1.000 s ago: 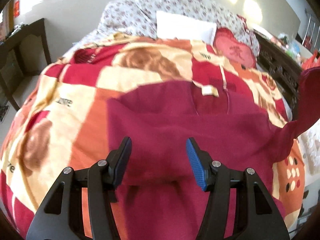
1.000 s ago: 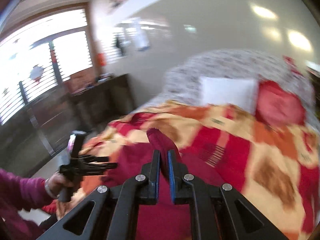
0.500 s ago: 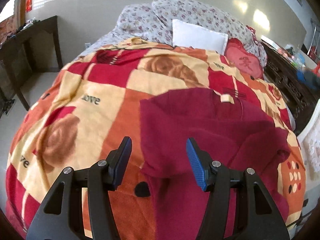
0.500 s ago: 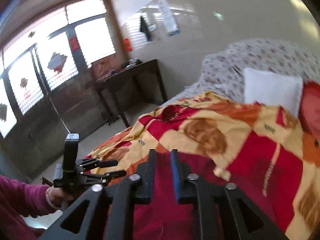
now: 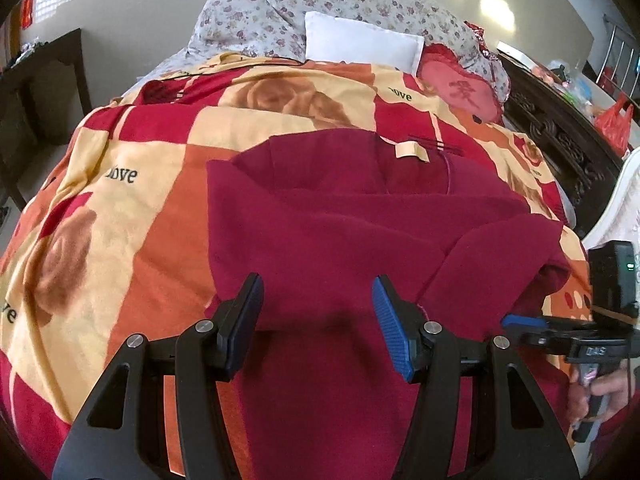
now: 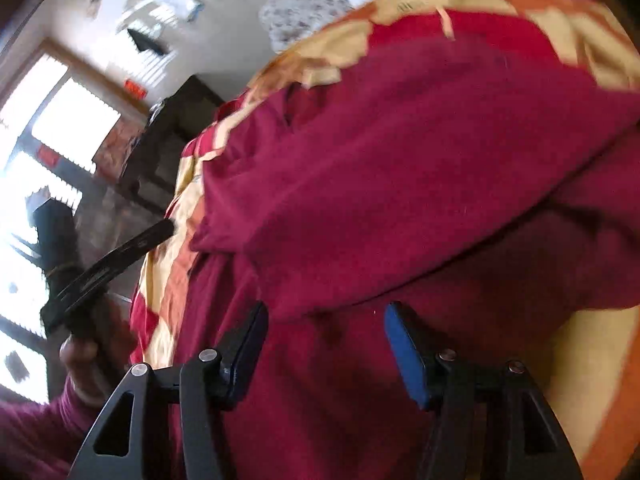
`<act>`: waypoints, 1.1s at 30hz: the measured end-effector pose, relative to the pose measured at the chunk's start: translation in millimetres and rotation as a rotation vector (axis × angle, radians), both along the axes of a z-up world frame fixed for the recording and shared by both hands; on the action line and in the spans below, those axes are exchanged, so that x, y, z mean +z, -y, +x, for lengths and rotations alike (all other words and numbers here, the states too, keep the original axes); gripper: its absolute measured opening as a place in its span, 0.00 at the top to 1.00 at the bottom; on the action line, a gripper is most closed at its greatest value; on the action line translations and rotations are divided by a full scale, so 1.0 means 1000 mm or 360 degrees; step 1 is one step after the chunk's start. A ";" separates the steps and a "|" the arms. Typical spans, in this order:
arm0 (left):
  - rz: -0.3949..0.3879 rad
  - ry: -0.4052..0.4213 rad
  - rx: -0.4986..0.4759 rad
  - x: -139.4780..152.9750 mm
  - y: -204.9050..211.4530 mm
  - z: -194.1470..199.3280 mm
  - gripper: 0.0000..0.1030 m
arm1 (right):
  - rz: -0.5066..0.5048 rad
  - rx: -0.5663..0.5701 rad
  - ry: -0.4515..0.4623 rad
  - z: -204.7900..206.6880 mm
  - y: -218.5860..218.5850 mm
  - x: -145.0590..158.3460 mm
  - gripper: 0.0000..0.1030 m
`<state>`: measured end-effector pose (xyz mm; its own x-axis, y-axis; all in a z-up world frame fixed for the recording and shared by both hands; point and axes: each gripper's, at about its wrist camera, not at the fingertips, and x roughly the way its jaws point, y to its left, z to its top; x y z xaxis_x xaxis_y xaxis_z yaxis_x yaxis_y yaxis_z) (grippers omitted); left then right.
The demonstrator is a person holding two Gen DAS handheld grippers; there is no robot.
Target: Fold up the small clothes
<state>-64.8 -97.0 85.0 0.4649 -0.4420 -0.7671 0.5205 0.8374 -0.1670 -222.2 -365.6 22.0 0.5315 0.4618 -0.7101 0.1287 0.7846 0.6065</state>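
A dark red sweater (image 5: 360, 232) lies flat on the bed, collar with a cream label (image 5: 412, 151) at the far end and one sleeve folded across its front on the right. My left gripper (image 5: 316, 304) is open and empty just above the sweater's near part. My right gripper (image 6: 324, 336) is open and empty, low over the same sweater (image 6: 400, 168); it also shows at the right edge of the left wrist view (image 5: 524, 322). The left gripper shows at the left of the right wrist view (image 6: 120, 252).
The bed carries a red, orange and cream rose blanket (image 5: 100, 216). A white pillow (image 5: 360, 40), a floral quilt (image 5: 256, 20) and a red cushion (image 5: 464, 88) lie at the head. A dark wooden table (image 5: 44, 80) stands left, a carved dark frame (image 5: 560, 136) right.
My right gripper let go of the red sleeve, which now lies folded over the sweater, opened, and dropped low beside the garment. My left gripper stayed open and shifted slightly.
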 end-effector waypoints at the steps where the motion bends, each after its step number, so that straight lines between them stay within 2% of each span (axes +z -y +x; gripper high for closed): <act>1: 0.0004 0.0015 0.0008 0.001 -0.002 0.000 0.45 | 0.0007 0.0012 0.0031 0.003 -0.002 0.004 0.43; 6: -0.0004 0.0033 0.0061 0.002 -0.015 0.009 0.45 | -0.0160 0.0052 0.0226 0.040 -0.001 0.063 0.43; 9: -0.0030 -0.0003 0.0091 0.001 -0.017 0.013 0.45 | -0.0280 0.0028 0.0371 0.085 0.003 0.096 0.43; 10: -0.0038 -0.0021 0.0091 0.000 -0.017 0.013 0.45 | -0.0293 0.0022 0.0369 0.104 0.005 0.099 0.43; 12: -0.0048 -0.0032 0.0082 0.001 -0.014 0.012 0.45 | -0.0365 -0.0039 0.0240 0.131 0.008 0.098 0.43; 14: -0.0076 0.0005 0.0027 0.005 -0.013 0.007 0.45 | -0.0309 -0.0005 0.0304 0.124 0.005 0.105 0.43; 16: -0.0104 0.0074 -0.0083 0.008 -0.010 -0.001 0.45 | -0.0267 0.0013 0.0397 0.094 0.003 0.109 0.42; 18: -0.0064 0.0138 -0.0205 0.005 -0.002 -0.009 0.45 | -0.0249 0.0031 0.0354 0.070 0.000 0.101 0.42; 21: 0.0075 0.0168 -0.0339 -0.009 0.014 -0.020 0.45 | -0.0135 0.0029 0.0195 0.029 -0.002 0.070 0.42; 23: 0.0091 0.0157 -0.0374 -0.016 0.018 -0.023 0.45 | -0.0053 0.0001 0.0074 0.005 0.001 0.045 0.42; 26: 0.0068 0.0135 -0.0417 -0.020 0.024 -0.028 0.45 | 0.0074 -0.0111 -0.0041 -0.007 0.008 0.009 0.42; 28: 0.0063 0.0134 -0.0443 -0.020 0.028 -0.030 0.45 | 0.0198 -0.0166 -0.0030 0.000 0.013 -0.008 0.42; 30: 0.0069 0.0133 -0.0454 -0.018 0.030 -0.031 0.45 | 0.0276 -0.0193 0.0003 0.010 0.018 -0.011 0.43; 32: 0.0064 0.0127 -0.0451 -0.015 0.027 -0.030 0.45 | 0.0320 -0.0161 0.0090 0.022 0.020 0.002 0.53; 33: 0.0054 0.0120 -0.0444 -0.013 0.023 -0.028 0.45 | 0.0301 -0.0149 0.0145 0.027 0.021 0.015 0.53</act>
